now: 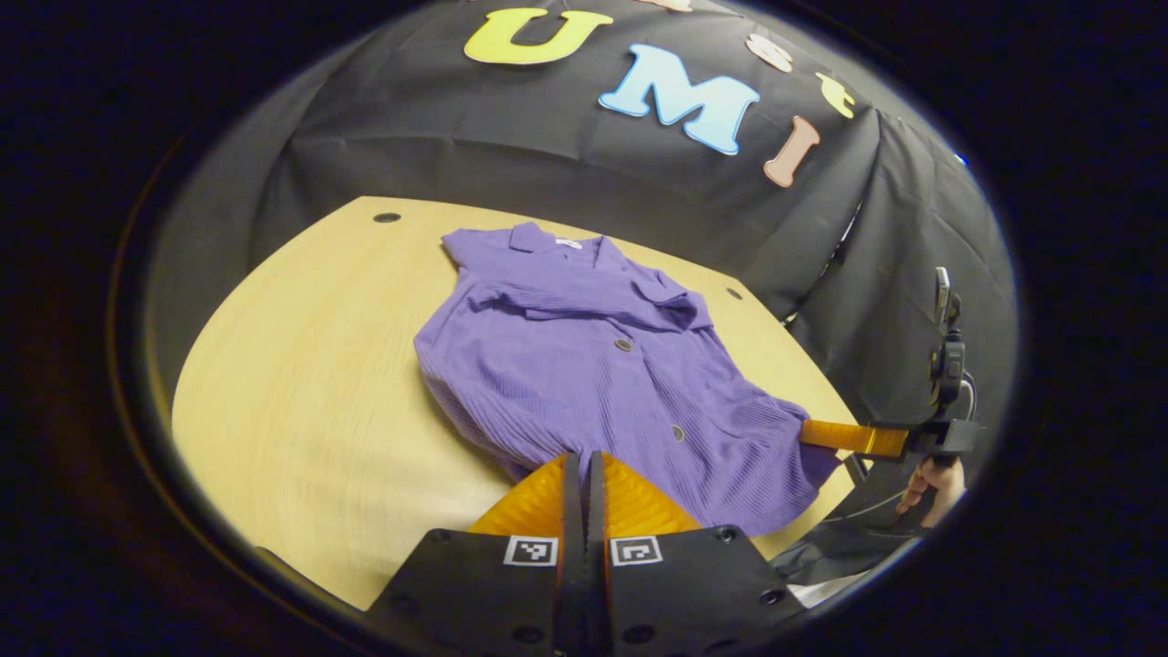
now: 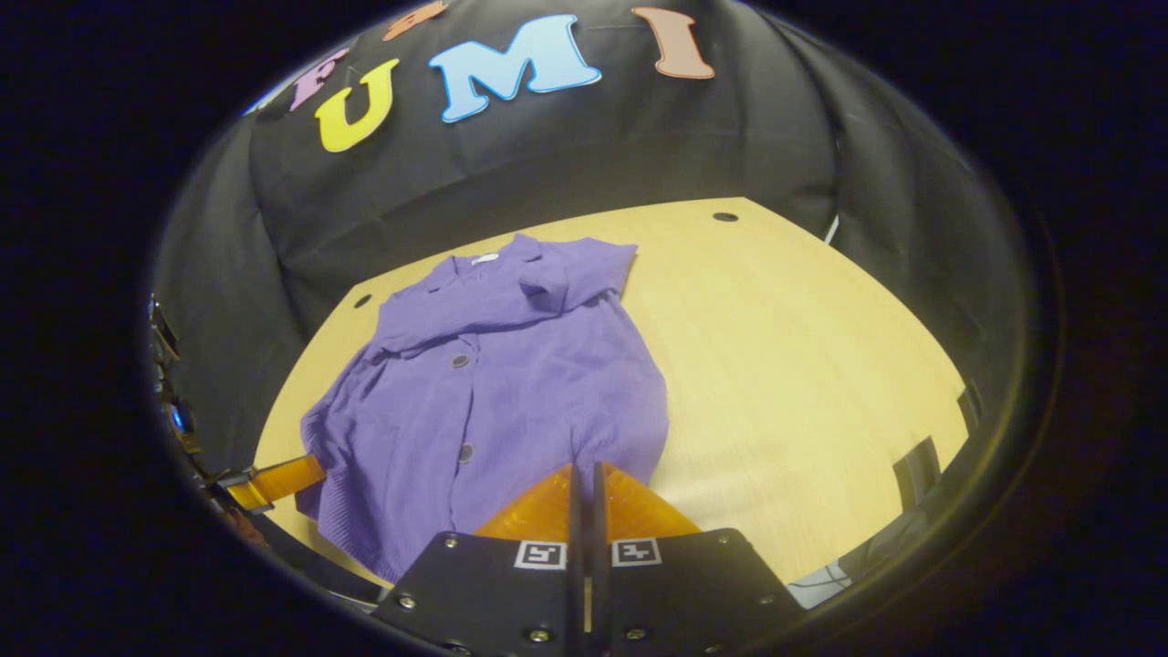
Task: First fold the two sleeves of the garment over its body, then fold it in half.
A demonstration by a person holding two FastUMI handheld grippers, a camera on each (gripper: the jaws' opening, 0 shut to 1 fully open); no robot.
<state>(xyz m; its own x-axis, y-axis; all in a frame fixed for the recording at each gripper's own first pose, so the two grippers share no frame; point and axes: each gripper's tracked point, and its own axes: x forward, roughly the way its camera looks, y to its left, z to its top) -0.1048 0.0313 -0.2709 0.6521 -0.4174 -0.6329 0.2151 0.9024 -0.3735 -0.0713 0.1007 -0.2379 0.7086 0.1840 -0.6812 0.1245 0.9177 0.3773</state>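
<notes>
A purple button-front shirt (image 1: 584, 365) lies face up on the light wooden table (image 1: 301, 392), collar toward the black cloth wall, both short sleeves folded across the chest. In the left gripper view the left gripper (image 1: 584, 470) sits at the shirt's near hem corner, its jaws pressed together on the fabric edge there. Farther off in that view, at the right, the right gripper (image 1: 808, 432) reaches the opposite hem corner, and the hand (image 1: 933, 488) that holds it shows below its body at the table's edge. The sleeves (image 1: 593, 301) overlap just under the collar (image 1: 557, 239).

The right gripper view looks from the other hem corner: its own jaws are likewise closed, with the shirt's hem pinched between them, and the left gripper's finger meets the hem at the far left of the picture. This view opens on a wide bare stretch of table to the shirt's right, running to the table's far edge, where a small dark hole (image 2: 725, 217) sits near the corner. The left gripper view shows similar bare table on the shirt's other side, with another hole (image 1: 387, 217) near the back edge. The collar end lies close to the back edge; the hem reaches nearly to the front edge.
</notes>
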